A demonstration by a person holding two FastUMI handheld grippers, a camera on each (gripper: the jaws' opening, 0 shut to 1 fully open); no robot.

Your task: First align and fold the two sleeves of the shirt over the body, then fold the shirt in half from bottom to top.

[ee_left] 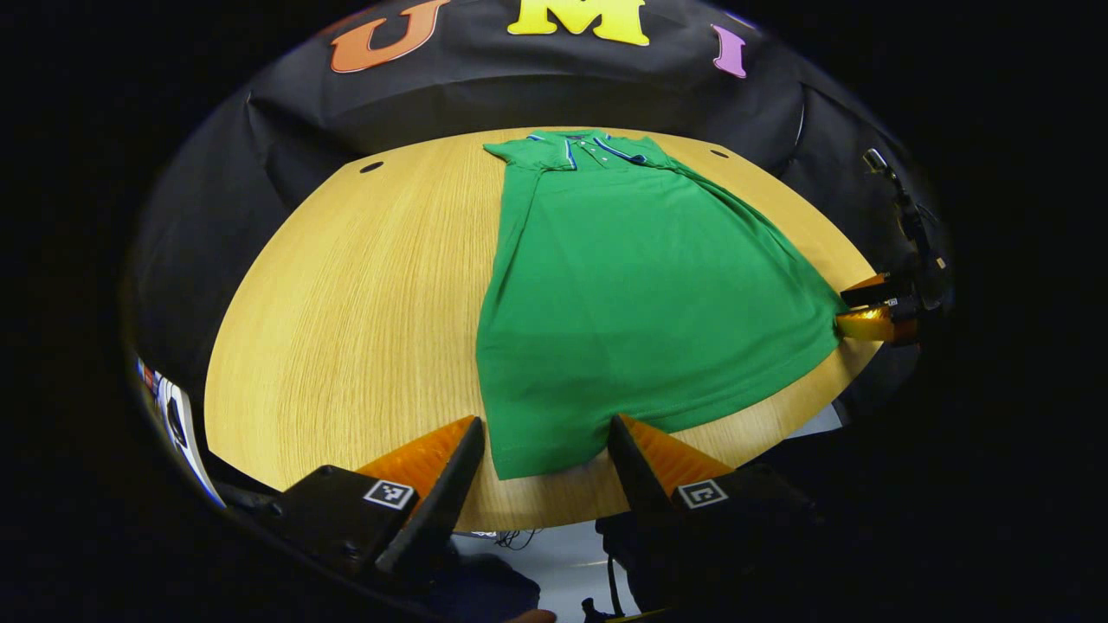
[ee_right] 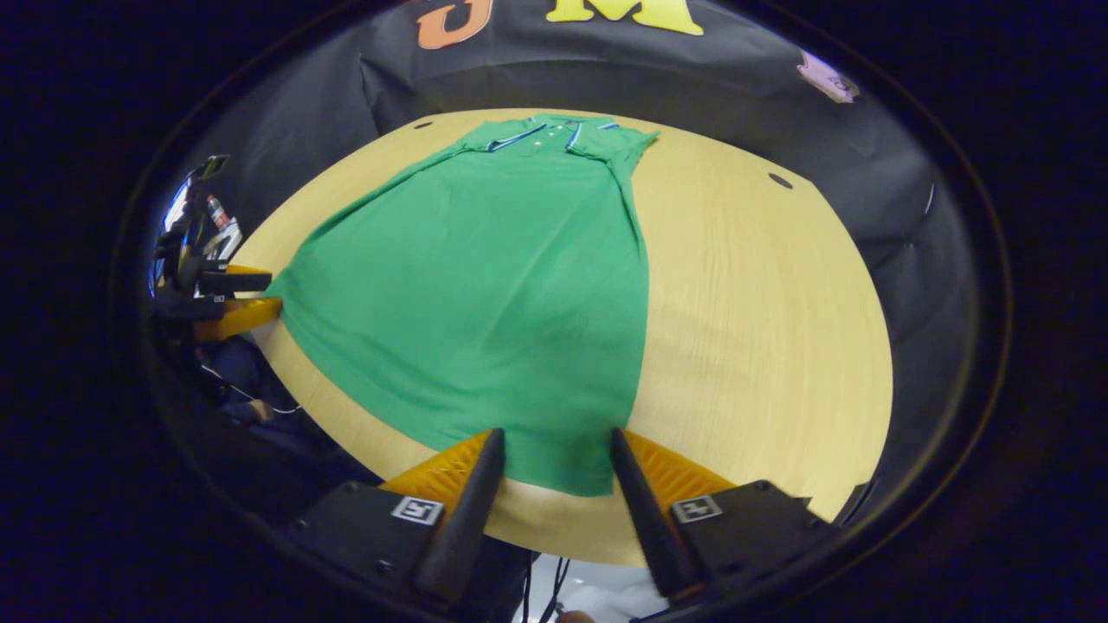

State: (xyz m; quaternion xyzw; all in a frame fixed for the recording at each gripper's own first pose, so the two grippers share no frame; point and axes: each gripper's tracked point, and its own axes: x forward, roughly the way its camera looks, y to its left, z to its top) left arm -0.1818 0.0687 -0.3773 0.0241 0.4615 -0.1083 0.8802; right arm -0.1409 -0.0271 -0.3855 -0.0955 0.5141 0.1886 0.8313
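Both grippers, left gripper (ee_left: pixel 545 446) and right gripper (ee_right: pixel 550 454), spread their fingers around the shirt (ee_left: pixel 640 294) hem corners at the surface (ee_left: pixel 363 303) near edge, poised for folding upward.

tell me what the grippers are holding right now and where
Nothing is gripped yet. The left gripper and right gripper stand open around the bottom hem corners of the shirt.

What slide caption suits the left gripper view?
Open left gripper straddling the green shirt's hem corner on the wooden table.

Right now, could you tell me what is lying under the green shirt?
The green shirt lies flat on the wooden table, whose bare top shows around it. Whatever the fabric covers cannot be seen. Both sleeves already look folded in.
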